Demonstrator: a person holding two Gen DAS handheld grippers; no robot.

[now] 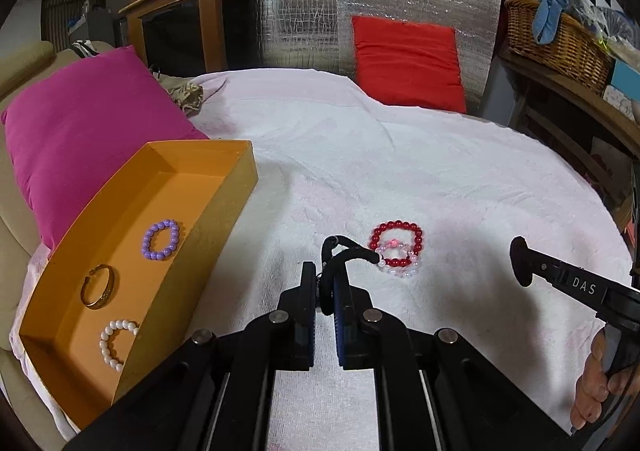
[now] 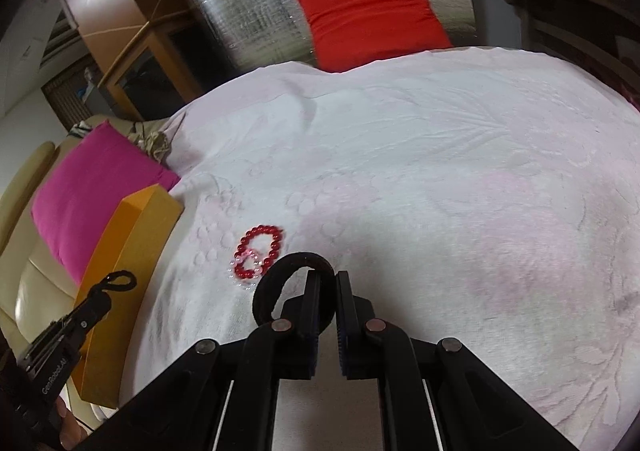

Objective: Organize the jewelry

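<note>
White patterned bedspread is covering the surface, with an orange tray sitting at its left edge. Lying flat near the middle, a red bead bracelet is overlapping a clear one. Both grippers are pinching black curved bands: the left gripper on a thin band, the right gripper on a wider loop.
</note>
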